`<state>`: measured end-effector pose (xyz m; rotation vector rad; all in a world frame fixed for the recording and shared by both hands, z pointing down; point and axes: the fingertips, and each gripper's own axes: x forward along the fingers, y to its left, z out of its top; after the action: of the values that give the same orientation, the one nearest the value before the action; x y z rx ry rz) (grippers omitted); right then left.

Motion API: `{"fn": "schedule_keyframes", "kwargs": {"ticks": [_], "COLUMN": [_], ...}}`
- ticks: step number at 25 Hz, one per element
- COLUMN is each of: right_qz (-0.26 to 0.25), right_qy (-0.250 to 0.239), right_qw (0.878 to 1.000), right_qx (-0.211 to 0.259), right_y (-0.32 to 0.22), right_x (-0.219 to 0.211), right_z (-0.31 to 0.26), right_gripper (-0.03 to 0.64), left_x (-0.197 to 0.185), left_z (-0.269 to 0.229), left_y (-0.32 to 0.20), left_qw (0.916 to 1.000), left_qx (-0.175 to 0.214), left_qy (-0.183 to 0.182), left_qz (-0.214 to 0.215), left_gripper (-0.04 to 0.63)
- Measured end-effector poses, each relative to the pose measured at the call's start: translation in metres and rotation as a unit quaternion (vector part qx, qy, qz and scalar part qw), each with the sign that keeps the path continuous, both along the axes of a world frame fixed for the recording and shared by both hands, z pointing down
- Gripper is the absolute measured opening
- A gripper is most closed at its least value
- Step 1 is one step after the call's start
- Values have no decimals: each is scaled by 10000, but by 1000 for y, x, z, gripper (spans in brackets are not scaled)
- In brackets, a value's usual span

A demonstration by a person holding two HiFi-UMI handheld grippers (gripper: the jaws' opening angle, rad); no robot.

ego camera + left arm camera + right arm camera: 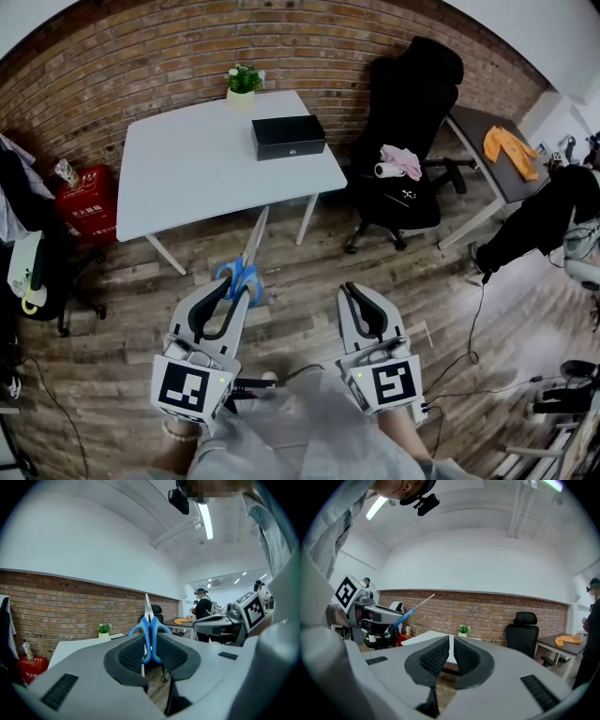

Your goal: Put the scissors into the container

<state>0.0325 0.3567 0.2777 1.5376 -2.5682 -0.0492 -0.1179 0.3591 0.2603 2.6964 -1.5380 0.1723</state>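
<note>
My left gripper (236,287) is shut on the blue handles of the scissors (246,266), whose silver blades point forward toward the white table (187,183). The left gripper view shows the scissors (149,629) upright between the pads, tip up. The black box container (288,137) sits lid down at the table's far right, well ahead of the blades. My right gripper (362,304) hovers beside the left one over the wooden floor, jaws shut and empty. The right gripper view shows its pads (436,657) nearly touching, with the scissors (414,608) off to the left.
A small potted plant (243,82) stands at the table's back edge by the brick wall. A black office chair (408,122) with a pink cloth is right of the table. There is a red box (86,202) at left and a dark desk (487,141) at right. Cables lie on the floor.
</note>
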Motion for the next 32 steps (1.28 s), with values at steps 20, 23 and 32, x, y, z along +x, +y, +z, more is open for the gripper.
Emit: {"fn": "schedule_keyframes", "kwargs": {"ticks": [20,23,32], "right_qz": [-65,-149,-496], "right_qy": [145,162,155], "right_qw": [9999,9998,9986], "right_qx": [67,6,-98], "right_y": [-53,-78,-175], "right_x": [1,5,21], "right_z": [7,12,28], "right_gripper": [57,57,57], "left_x": [0,6,33], "left_z": [8,8,16], "left_y": [-47,-71,-155], "left_qw": [9998,9997,9994], "left_qx": [33,23,-67], "left_qy": [184,197,215], "left_qz": [-97,-147,-270], "left_gripper": [97,97,97]}}
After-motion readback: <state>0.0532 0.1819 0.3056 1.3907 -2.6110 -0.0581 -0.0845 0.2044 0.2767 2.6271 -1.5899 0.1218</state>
